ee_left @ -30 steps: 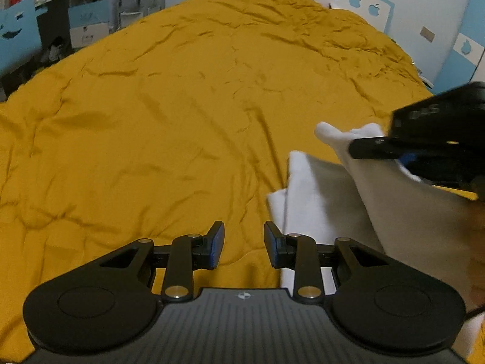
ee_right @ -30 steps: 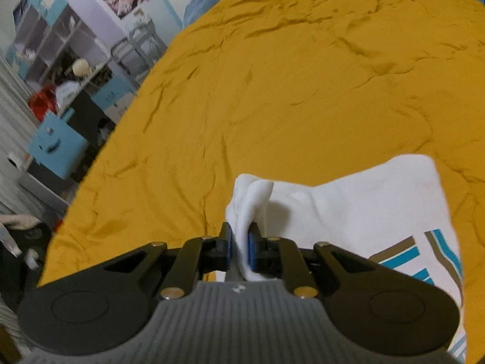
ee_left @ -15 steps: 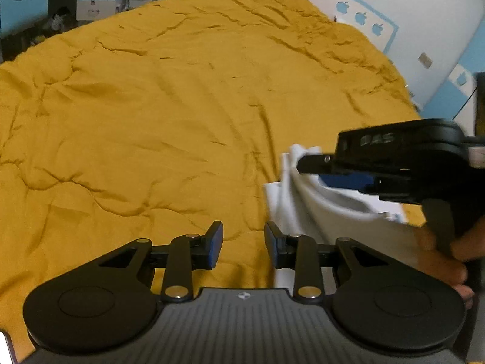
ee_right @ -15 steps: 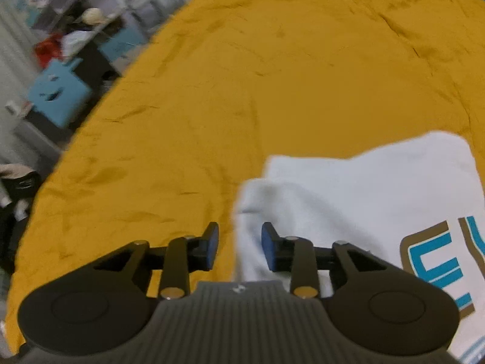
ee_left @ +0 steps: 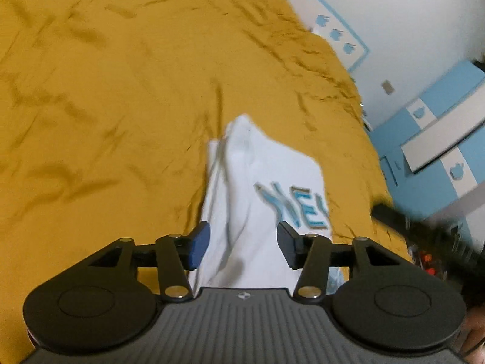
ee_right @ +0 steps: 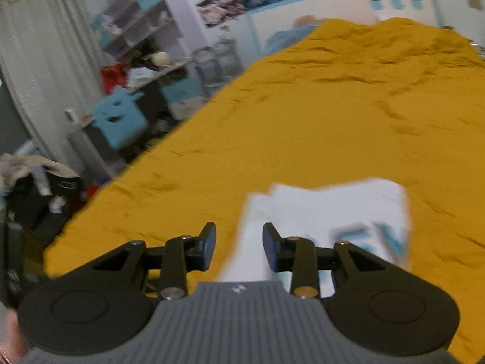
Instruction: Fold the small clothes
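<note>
White cotton describes the task's thing: a small shirt (ee_left: pixel 266 188) with blue lettering, lying partly folded on the mustard bedspread (ee_left: pixel 106 106) of the bed. In the left wrist view the shirt runs as a long strip from the near edge, under the tool, away toward the far side, with its narrow far end slightly left of centre.

The left gripper (ee_left: pixel 242 244) hangs above the near part of the shirt. Its fingers have just been opening and stand wide apart, holding nothing; cloth shows in the gap but lies below the pads, not pressed.

The right gripper (ee_right: pixel 239 245) has also just been opening. Its fingers stand moderately apart and grip nothing; the shirt's left edge lies beyond them, ahead and to the right.

Judgement: both tools are near, but the left one is centred on the shirt's long axis, so the next fold probably runs along it.
</note>
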{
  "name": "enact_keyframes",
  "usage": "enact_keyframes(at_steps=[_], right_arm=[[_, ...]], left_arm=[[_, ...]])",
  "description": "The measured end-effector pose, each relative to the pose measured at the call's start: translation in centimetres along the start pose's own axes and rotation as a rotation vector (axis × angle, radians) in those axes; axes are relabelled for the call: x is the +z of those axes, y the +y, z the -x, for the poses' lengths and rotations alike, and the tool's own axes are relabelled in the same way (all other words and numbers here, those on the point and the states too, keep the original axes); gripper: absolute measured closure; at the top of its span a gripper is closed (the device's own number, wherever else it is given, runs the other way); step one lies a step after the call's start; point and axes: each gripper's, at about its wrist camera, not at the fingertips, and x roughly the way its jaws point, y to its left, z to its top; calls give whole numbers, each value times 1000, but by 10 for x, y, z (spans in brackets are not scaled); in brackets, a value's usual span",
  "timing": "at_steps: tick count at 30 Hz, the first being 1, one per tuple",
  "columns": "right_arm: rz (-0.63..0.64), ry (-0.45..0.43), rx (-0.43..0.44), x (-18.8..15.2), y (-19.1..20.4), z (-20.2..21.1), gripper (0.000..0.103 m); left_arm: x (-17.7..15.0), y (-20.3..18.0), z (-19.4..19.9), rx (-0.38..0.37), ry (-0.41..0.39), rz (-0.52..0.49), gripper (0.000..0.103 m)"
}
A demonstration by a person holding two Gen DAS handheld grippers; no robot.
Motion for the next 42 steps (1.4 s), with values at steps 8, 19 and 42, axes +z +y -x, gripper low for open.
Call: enact_keyframes(at_steps=[8, 19, 42], right_arm=[[125, 112, -166, -89, -43, 24, 63], [336, 120, -227, -133, -33, 36, 47], [317, 174, -265, -130, -31, 6, 31]], left_arm=[[-33, 15, -5, -40, 61, 106, 43], [-40, 18, -19, 42, 74, 125, 49], [-27, -24, -2, -21, -101, 49, 88]])
